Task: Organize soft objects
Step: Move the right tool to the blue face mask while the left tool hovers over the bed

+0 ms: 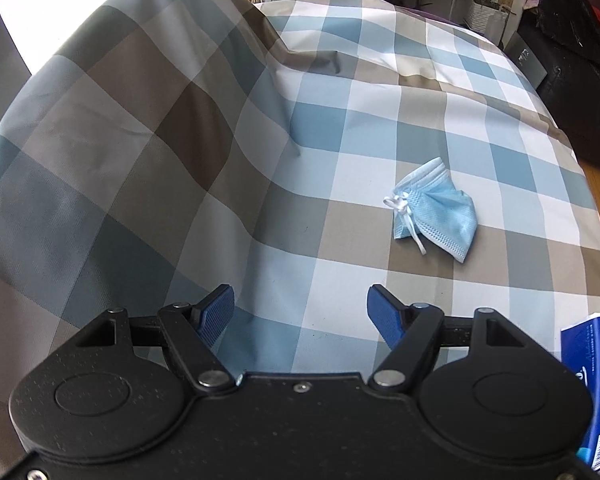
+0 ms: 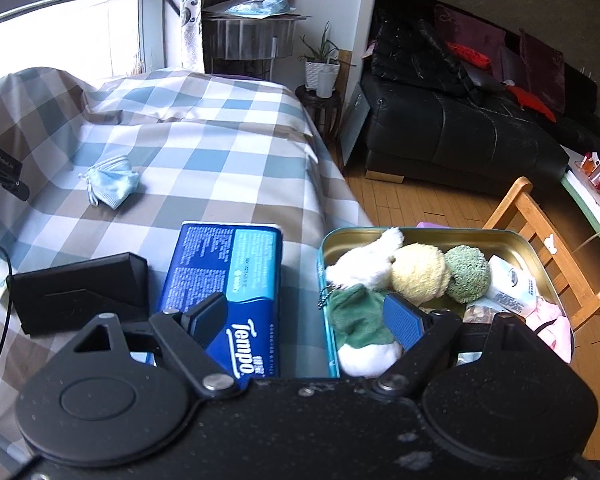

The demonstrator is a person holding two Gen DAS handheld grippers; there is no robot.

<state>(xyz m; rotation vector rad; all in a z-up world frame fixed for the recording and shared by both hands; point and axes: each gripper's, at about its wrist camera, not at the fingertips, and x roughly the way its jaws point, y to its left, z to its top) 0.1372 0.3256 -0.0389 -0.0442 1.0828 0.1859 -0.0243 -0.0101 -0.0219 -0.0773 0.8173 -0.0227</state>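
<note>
Blue-and-beige checked cloth (image 1: 340, 128) covers the whole work surface, rising into a shaded hump on the far left. On it, to the right of centre in the left wrist view, lies a crumpled light-blue face mask (image 1: 436, 210) with its white ear loops bunched on its left side; nothing touches it. The left gripper (image 1: 300, 314) hangs over the near part of the cloth with its jaws wide apart and nothing between them, the mask lying farther off and a little to the right. At the near right edge of that view a corner of the blue Tempo tissue pack (image 1: 592, 380) shows. In the right wrist view the right gripper (image 2: 306, 320) is also spread wide and holds nothing; its left finger lies over the tissue pack (image 2: 224, 280) and its right fingertip sits over a green-and-white plush toy (image 2: 360, 328) in the near left corner of a gold-lined metal tin (image 2: 512, 236). The tin sits just right of the tissue pack and also holds a white plush (image 2: 364, 260), a cream pom-pom ball (image 2: 420, 274), a green pom-pom ball (image 2: 468, 274), a small white packet (image 2: 514, 286) and something pink (image 2: 556, 328) at its right end. A black box (image 2: 80, 288) lies left of the tissue pack. The mask (image 2: 112, 186) lies on the cloth well apart from the tin, to the far left.
</note>
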